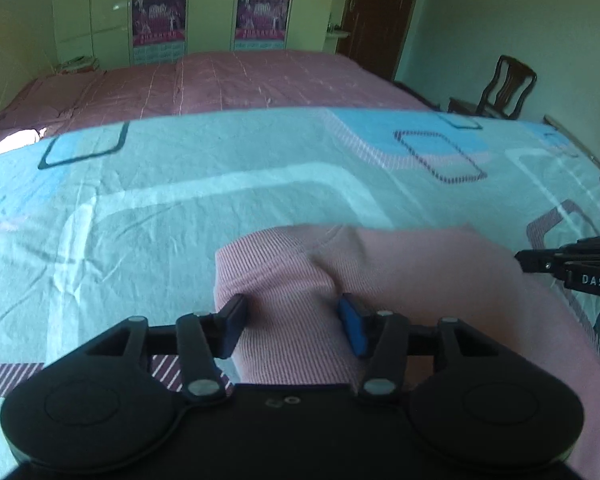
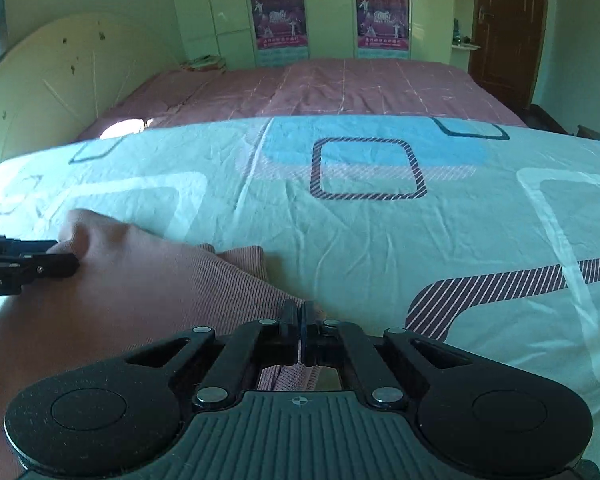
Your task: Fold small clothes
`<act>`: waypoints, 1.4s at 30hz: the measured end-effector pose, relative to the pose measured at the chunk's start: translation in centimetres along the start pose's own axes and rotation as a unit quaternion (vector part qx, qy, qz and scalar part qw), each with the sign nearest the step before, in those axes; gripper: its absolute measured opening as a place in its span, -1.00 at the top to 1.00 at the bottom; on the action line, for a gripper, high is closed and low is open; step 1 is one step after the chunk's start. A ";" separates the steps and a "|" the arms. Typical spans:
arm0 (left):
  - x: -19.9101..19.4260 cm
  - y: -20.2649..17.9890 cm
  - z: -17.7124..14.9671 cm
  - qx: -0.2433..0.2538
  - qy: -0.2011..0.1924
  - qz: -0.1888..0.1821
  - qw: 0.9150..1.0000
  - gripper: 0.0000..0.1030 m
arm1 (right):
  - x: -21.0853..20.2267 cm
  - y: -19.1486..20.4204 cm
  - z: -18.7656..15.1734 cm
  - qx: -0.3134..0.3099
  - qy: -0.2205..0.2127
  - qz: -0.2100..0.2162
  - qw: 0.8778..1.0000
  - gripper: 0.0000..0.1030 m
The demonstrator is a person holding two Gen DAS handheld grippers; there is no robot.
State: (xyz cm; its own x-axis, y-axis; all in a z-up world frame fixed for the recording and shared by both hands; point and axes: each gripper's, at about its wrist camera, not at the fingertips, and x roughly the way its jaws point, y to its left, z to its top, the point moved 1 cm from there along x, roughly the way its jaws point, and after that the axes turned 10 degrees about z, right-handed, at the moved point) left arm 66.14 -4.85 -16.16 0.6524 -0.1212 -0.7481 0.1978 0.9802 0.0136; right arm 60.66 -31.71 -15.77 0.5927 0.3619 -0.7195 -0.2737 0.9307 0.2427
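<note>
Pink ribbed garment on patterned bedsheet, partly folded, far edge doubled over. Left gripper half open astride a raised fold, apparently released. Right gripper pinched shut at garment's right edge. Further folds remaining.

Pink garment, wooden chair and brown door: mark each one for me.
Pink garment (image 1: pixel 400 264): left wrist view, flat ribbed top surface.
Wooden chair (image 1: pixel 508 88): left wrist view, slatted backrest.
Brown door (image 2: pixel 508 36): right wrist view, middle panel.
</note>
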 end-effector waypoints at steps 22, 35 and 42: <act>-6.2 2.6 -2.3 -0.053 -0.037 -0.028 0.997 -0.08 | -2.4 3.3 0.1 -0.058 -0.065 0.016 0.996 -0.40; -6.9 1.3 -7.3 -0.098 0.030 -0.059 0.993 -0.19 | -3.7 3.9 -4.4 0.010 -0.009 0.028 1.000 -0.10; -13.3 4.2 -11.7 -0.130 0.017 -0.070 0.989 -0.11 | -9.3 4.3 -6.4 0.013 -0.043 0.048 0.998 -0.11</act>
State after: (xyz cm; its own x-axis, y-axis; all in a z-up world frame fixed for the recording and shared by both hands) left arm 49.70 2.69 -13.89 0.6057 -0.2569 -0.7531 0.0864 0.9621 -0.2587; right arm 49.13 -31.42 -12.16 0.6280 0.4509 -0.6343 -0.3129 0.8926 0.3246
